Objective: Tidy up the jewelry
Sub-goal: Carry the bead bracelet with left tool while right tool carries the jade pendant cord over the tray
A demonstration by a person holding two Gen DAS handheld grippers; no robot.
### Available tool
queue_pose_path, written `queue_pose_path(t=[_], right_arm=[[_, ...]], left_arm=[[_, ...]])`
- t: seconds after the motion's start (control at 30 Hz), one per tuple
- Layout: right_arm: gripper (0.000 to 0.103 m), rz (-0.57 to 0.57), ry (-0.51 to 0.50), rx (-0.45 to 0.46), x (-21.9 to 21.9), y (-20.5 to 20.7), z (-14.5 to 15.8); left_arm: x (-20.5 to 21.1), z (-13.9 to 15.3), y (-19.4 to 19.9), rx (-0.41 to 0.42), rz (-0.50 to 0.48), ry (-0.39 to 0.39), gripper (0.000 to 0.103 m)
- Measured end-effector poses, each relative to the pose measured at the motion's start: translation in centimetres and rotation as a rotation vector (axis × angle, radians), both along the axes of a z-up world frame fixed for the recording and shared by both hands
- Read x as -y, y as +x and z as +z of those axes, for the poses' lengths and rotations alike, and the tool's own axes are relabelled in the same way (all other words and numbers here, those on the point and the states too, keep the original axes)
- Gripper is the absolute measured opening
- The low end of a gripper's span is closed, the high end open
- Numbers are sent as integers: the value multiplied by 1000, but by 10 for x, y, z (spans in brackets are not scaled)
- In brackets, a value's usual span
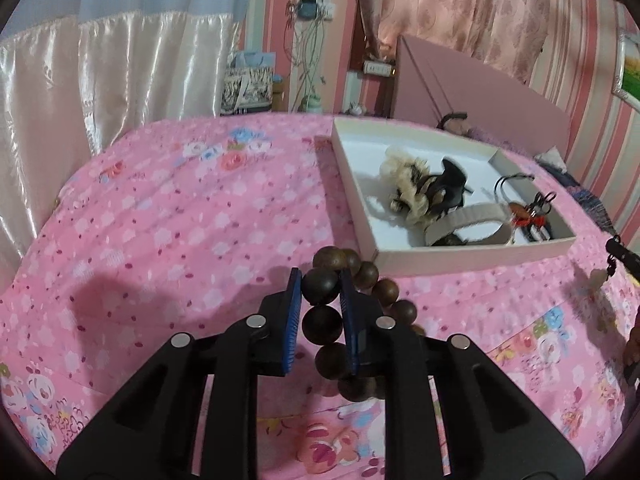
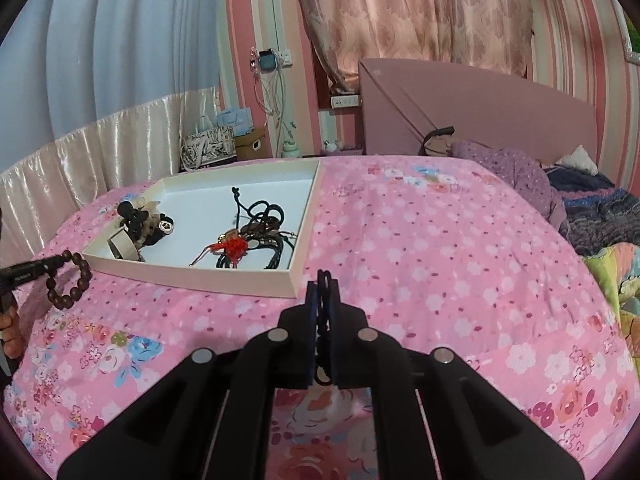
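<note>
My left gripper is shut on a brown wooden bead bracelet, held above the pink bedspread just in front of the white box. The bracelet also shows in the right wrist view, hanging at the far left. My right gripper is shut on a thin dark cord or chain, near the box's right corner. The box holds a fluffy cream and black hair piece, a beige band and tangled black cords with a red tassel.
The pink floral bedspread covers the bed. A pink headboard stands at the back, with purple and dark blankets at the right. Curtains and a bag lie beyond the bed's far edge.
</note>
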State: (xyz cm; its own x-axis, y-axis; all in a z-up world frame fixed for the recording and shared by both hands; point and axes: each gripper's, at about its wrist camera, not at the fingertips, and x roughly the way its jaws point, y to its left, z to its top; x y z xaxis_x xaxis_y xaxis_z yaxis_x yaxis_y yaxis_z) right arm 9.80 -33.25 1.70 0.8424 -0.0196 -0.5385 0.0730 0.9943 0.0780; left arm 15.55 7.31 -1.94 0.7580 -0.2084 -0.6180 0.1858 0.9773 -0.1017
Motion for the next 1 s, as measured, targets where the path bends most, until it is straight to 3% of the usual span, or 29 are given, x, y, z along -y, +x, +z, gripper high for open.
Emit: queue_pose_path(t=[0.2,0.5,0.73,1.0], right_arm=[[5,21,-6,33,-8,-2,8],[5,97,11,121,-24,-8,59],[5,130,-20,166,-40,10,89],[5,155,-28,176,-62,34,104]], left_arm=[[8,16,-10,85,-8,16,17],[33,57,-29,185,-69,54,17],[45,97,-31,241,-105,36,17],[76,115,-13,287,-137,60,17]])
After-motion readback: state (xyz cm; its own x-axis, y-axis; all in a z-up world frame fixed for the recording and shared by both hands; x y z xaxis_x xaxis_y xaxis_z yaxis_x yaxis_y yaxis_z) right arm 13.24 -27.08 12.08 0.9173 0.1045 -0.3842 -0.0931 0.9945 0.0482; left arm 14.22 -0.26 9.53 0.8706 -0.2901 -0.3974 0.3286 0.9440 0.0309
